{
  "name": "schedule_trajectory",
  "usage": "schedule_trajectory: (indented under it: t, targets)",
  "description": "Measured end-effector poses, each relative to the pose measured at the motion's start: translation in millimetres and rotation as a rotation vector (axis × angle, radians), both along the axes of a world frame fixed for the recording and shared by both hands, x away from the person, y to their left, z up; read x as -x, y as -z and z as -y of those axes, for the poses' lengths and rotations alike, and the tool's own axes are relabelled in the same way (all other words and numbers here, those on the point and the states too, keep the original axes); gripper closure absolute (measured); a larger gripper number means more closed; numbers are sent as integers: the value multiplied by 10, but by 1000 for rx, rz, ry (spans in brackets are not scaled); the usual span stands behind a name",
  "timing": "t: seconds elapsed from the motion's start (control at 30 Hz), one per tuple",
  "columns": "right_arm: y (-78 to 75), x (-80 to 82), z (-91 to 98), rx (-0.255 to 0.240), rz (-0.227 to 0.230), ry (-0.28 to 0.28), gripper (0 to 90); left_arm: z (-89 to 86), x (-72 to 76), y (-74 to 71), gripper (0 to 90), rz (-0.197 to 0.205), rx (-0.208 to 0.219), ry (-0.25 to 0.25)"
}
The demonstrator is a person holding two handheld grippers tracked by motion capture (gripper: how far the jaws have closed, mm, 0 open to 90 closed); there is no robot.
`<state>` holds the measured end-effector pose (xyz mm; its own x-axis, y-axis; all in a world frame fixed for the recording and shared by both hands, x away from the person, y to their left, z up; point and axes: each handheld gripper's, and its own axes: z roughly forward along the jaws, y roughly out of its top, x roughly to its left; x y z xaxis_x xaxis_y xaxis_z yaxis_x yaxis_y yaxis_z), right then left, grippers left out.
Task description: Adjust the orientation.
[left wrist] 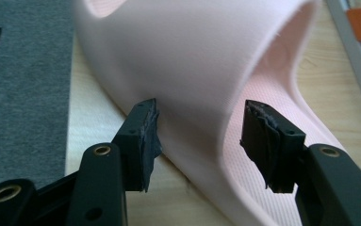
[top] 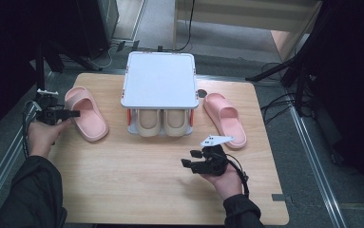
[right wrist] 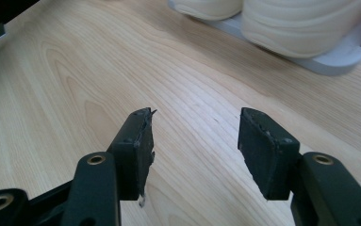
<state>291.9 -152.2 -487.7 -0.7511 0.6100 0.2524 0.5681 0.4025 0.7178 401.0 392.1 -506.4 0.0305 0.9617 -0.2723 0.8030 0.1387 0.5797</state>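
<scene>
At the table's left edge, my left gripper (left wrist: 199, 136) stands wide around the left pink slipper's (top: 85, 112) strap, unpinched, while my right gripper (top: 192, 158) gapes empty.

Light: even, from overhead; table (top: 137, 190) well lit, surroundings dark.
Shadows: soft, short, under rack (top: 159, 78) and slippers (top: 85, 113).
Glare: mild sheen on rack top.
Blur: high view soft; in gripper views near jaws sharp, slipper (left wrist: 192, 61) strap and background out of focus.
</scene>
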Motion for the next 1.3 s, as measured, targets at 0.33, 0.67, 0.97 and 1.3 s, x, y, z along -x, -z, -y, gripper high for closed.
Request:
schedule_trajectory:
  t: [0.33,0.67,0.97,1.3]
  targets:
    - [-3,59,155,-6,-3,59,463,-91,-59,12,633,6,4,-35]
    - [-12,43,199,-22,-5,74,463,-129,-29,-32,843,-13,12,-23]
    - [-44,30,238,-38,0,86,462,-65,93,-182,845,10,47,-4]
    - [-93,-75,235,-62,8,87,462,96,455,-340,845,23,42,64]
